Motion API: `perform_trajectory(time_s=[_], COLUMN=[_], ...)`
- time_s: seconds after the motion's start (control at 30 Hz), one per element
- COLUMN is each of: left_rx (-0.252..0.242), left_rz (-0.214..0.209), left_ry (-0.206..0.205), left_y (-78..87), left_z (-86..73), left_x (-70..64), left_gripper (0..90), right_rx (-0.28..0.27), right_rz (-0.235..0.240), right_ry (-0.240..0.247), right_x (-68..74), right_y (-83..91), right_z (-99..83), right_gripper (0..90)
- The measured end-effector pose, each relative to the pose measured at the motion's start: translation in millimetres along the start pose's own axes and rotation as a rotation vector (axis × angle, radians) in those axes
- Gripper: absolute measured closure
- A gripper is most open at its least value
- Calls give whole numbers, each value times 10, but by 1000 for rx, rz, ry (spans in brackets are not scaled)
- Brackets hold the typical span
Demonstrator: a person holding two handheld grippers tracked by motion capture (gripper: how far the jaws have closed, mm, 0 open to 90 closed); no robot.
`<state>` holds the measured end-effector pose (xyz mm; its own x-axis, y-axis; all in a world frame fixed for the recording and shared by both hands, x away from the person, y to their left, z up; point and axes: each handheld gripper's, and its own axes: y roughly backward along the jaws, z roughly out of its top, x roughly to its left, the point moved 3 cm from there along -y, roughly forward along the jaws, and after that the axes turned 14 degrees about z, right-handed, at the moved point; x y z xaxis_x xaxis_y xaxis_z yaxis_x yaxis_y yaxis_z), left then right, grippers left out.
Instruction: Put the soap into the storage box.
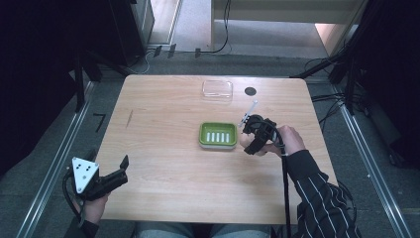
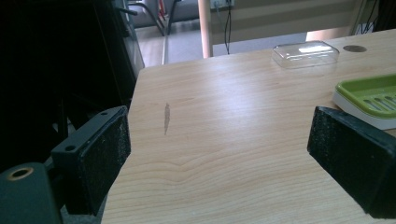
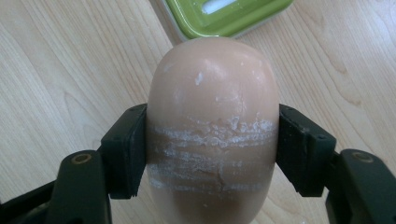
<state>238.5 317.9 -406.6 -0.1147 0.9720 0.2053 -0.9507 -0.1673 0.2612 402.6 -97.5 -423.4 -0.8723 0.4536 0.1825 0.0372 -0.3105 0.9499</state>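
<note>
Soap bar's [image 3: 212,130] lower end cut off.

The tabletop [image 1: 168,163] is bright and evenly lit, but the room around it is very dark. A white shine sits on the wood in the left gripper view. Close things look a bit blurry.

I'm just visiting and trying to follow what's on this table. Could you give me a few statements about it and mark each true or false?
1. The right gripper is clamped on a soap bar. True.
2. The left gripper holds the clear lid. False: its jaws are wide apart with nothing between them, and the lid lies at the table's far edge.
3. The soap bar lies in the green dish. False: it is held just outside the dish, which is empty.
4. The lid lies apart from the dish. True.
</note>
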Motion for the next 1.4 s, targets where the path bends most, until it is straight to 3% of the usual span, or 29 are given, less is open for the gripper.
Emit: perform_trajectory(time_s=[0.9, 1.4], left_rx=[6, 7], left_rz=[-7, -11], left_ry=[-5, -4], left_y=[-18, -11], left_z=[1, -13], left_x=[-15, -2], left_gripper=[64, 64], right_rx=[11, 22], right_rz=[4, 0], right_ry=[128, 166], right_x=[47, 32], right_y=[31, 4], right_z=[354, 525], right_gripper=[339, 339])
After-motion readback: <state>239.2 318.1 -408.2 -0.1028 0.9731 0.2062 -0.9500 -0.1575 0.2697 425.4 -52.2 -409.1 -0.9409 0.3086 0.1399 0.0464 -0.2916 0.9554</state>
